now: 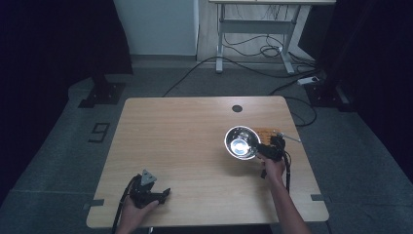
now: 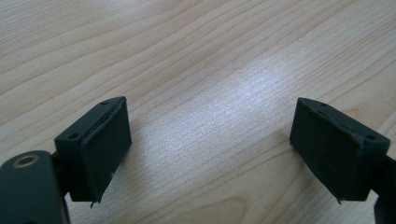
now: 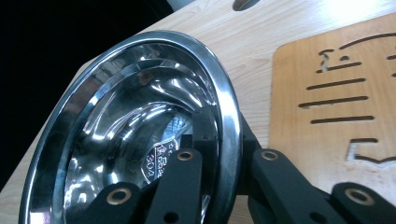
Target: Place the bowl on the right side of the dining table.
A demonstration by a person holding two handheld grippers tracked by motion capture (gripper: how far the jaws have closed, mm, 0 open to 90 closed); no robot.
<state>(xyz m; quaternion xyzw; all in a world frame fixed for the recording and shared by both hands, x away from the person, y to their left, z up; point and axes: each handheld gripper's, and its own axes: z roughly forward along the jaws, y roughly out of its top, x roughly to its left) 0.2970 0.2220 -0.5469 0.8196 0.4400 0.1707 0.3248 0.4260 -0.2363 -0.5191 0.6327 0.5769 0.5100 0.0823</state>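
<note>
A shiny steel bowl (image 1: 241, 142) is at the table's right side, tilted up on edge. My right gripper (image 1: 265, 148) is shut on its rim; in the right gripper view one jaw lies inside the bowl (image 3: 140, 116) and the other behind the rim, with the right gripper (image 3: 226, 130) clamping the rim between them. A slotted wooden board (image 1: 267, 132) lies flat just beyond the bowl, and the board (image 3: 336, 93) shows to the right of the rim. My left gripper (image 1: 158, 192) rests near the front left edge; the left gripper (image 2: 210, 135) stands open over bare wood.
The wooden table (image 1: 185, 146) has a round cable hole (image 1: 236, 108) near its far edge. On the floor beyond it stand a white desk frame (image 1: 253, 29) with trailing cables, a power strip (image 1: 309, 79) and a black stand base (image 1: 100, 92).
</note>
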